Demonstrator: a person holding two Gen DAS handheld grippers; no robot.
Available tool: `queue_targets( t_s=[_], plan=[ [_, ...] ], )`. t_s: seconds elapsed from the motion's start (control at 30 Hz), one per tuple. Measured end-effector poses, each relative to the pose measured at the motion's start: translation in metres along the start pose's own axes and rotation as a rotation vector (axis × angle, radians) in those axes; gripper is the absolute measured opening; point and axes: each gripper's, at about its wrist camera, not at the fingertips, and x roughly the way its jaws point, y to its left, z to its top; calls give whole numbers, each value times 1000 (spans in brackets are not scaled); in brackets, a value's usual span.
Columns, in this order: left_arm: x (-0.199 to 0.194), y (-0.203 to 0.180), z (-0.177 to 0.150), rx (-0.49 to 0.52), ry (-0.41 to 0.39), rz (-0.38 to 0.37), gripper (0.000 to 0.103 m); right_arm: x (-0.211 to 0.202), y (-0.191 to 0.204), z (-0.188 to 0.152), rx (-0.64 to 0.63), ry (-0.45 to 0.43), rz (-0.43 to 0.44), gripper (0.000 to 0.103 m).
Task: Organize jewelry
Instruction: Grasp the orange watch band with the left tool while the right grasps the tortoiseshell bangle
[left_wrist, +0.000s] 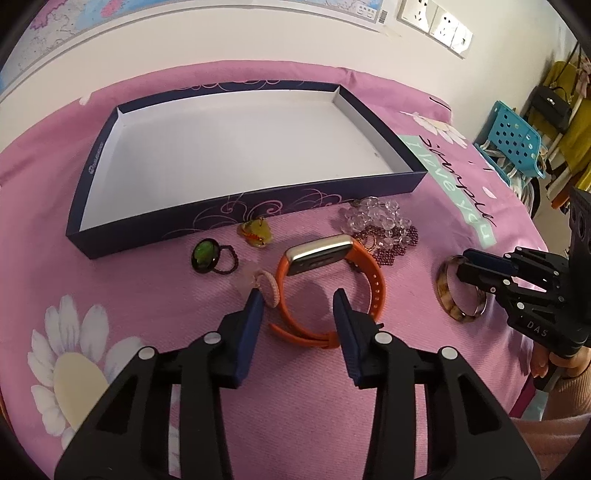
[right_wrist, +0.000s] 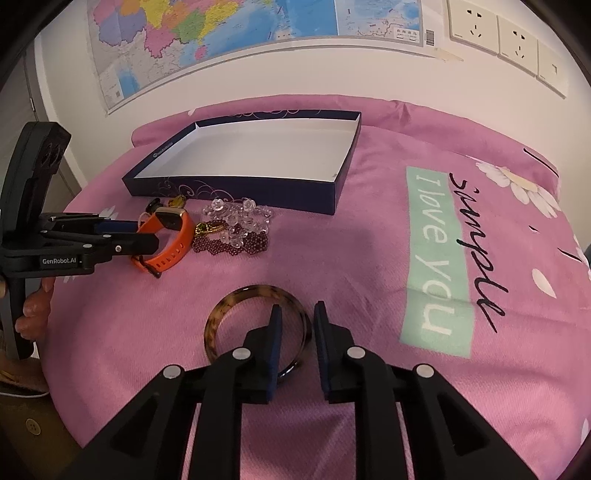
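Left gripper (left_wrist: 299, 299) hangs open over the orange watch (left_wrist: 328, 280), which lies on the pink sheet (left_wrist: 129, 280) near the empty navy box (left_wrist: 243, 218). Right gripper (right_wrist: 297, 314) is open too, straddling the tortoiseshell bangle (right_wrist: 255, 295) rim. Bangle looks rigid and slick, so pinch the rim; the rubbery strap looks easier.

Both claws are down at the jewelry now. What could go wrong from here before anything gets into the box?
1. The open left claw straddles one side of the orange rubber-strapped watch; its left finger sits against a small pink woven ring, which could get nudged or pinched.
2. The open right claw straddles the rim of the smooth tortoiseshell bangle, which could slip or pivot when lifted.
3. The dark blue shallow cardboard box has a raised front wall that dangling pieces might catch.
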Motion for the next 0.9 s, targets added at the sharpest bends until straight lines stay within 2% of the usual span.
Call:
queue_targets(
  t_s=[0.13,0.3,0.43,0.67,0.83,0.9],
  plan=[
    [3,-4,4,16,5,12,39,2,5,0,-23,-7,-20,17],
    [-6,4,-2,-23,-24,48,42,2,3,0,-9,-10,-8,17],
    [-16,5,-10,-4,-42,-11,42,2,2,0,-3,-14,0,18],
    [-7,14,-5,-44,2,-154,40,2,3,-1,0,-20,7,22],
    [5,15,3,-56,11,-182,40,3,4,0,-2,-21,6,23],
    [8,15,7,-68,18,-175,32,3,4,0,-6,-21,-4,20]
  ],
)
